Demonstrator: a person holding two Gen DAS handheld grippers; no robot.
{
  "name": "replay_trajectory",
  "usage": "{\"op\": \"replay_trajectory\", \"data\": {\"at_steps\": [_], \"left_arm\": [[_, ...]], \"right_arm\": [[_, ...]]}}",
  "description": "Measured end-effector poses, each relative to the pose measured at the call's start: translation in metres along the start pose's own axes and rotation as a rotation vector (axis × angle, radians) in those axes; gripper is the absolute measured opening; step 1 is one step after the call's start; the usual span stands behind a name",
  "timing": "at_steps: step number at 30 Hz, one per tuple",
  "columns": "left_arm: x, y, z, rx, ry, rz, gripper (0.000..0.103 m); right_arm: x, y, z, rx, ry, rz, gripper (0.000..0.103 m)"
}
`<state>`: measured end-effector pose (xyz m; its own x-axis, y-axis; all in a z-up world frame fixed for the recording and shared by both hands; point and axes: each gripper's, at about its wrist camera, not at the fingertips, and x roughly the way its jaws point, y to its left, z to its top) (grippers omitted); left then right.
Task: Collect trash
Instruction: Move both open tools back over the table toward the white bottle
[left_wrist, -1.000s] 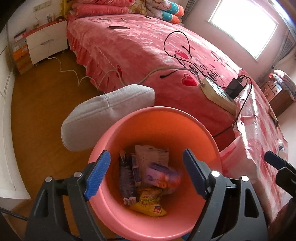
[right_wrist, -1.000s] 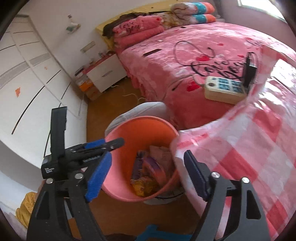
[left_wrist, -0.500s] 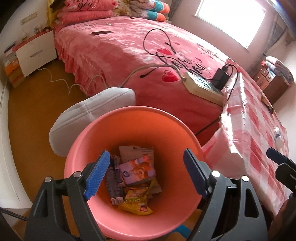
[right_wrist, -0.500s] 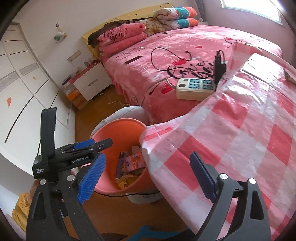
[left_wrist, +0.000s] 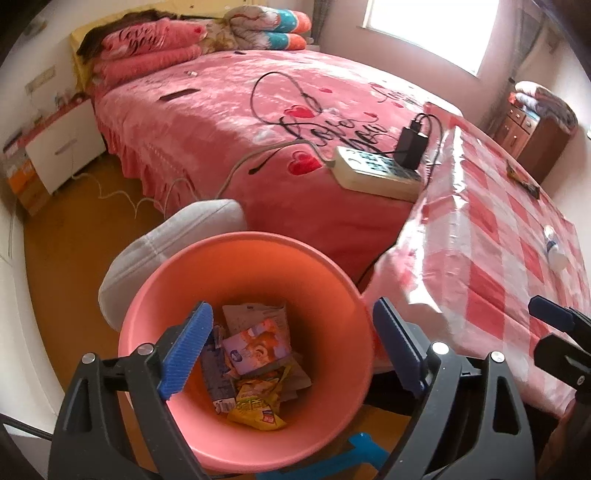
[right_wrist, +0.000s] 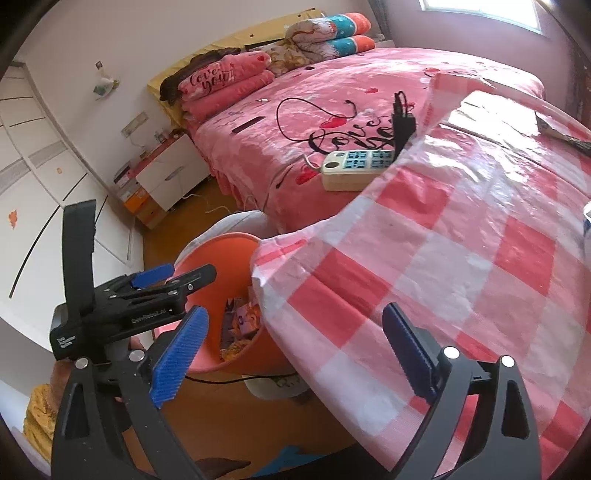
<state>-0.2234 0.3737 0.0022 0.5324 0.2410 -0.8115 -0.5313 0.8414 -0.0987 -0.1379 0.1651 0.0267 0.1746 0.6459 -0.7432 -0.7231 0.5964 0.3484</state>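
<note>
Each tool — black plastic frame, silver screws, ribbed blue pads — bears faint, perhaps white lettering.

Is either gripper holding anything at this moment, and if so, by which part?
Nothing is held. The left gripper is open above the round orange plastic bin; the right gripper is open and empty.

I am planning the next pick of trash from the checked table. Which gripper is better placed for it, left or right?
Probably the right gripper: it is open, empty and already over the checked tablecloth. The left gripper, also open and empty, hangs over the orange bin beside the table.
</note>
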Motion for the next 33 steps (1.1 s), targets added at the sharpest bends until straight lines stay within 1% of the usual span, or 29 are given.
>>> {"op": "replay_trajectory", "data": {"at_steps": [6,11,18,33], "left_arm": [[-0.010,-0.025,0.003,0.060,-0.021,0.009,0.090],[-0.014,-0.042,0.004,0.103,-0.023,0.017,0.091],[-0.018,-0.057,0.004,0.148,-0.025,0.032,0.091],[-0.028,-0.098,0.005,0.261,-0.050,0.074,0.091]], "right_arm": [[-0.012,-0.009,-0.005,0.011,-0.025,-0.010,0.094],[-0.021,-0.020,-0.009,0.031,-0.044,-0.013,0.094],[-0.036,-0.036,-0.015,0.065,-0.068,-0.020,0.094],[-0.056,-0.079,-0.031,0.158,-0.137,0.014,0.094]]}}
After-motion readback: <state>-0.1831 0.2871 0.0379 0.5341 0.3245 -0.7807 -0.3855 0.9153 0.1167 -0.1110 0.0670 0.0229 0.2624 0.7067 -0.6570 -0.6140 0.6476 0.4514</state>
